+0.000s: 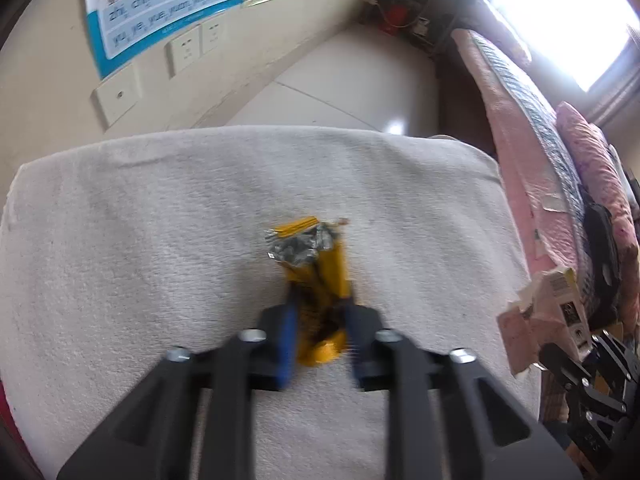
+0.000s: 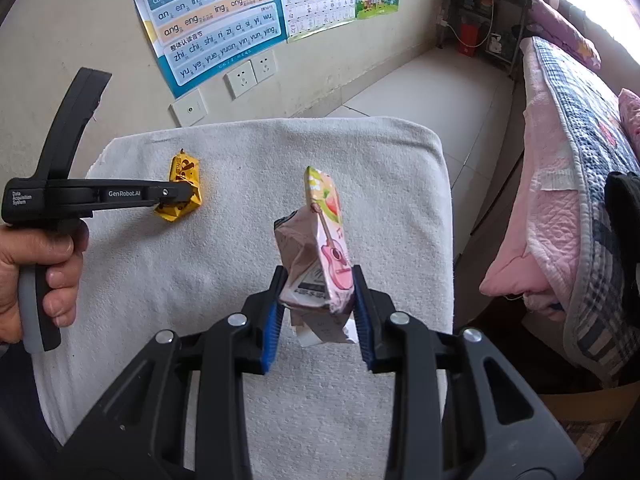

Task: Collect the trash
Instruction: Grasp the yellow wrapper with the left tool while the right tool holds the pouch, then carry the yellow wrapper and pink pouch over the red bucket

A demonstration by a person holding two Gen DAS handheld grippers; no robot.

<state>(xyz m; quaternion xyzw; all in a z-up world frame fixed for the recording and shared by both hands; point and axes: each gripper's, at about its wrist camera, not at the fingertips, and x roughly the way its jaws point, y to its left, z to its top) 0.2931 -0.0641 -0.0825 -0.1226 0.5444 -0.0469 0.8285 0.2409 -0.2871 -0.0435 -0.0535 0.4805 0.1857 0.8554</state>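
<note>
A crumpled yellow snack wrapper [image 1: 320,264] [image 2: 184,172] lies on a white towel-covered surface [image 1: 160,220] [image 2: 224,272]. My left gripper [image 1: 320,306] [image 2: 176,196] points steeply down at it, and its blue pads press on the wrapper's near end. A person's hand [image 2: 44,264] holds that gripper's handle. My right gripper [image 2: 318,276] is shut on a crushed pink drink carton [image 2: 324,236] [image 1: 552,308] and holds it upright above the towel's right half, to the right of the wrapper.
A bed with a pink quilt and plaid cover [image 2: 560,160] [image 1: 532,168] runs along the right, close to the towel's edge. Behind are a wall with posters [image 2: 216,12] and sockets [image 2: 250,74], tiled floor [image 2: 420,92] and a dark shelf [image 2: 484,20].
</note>
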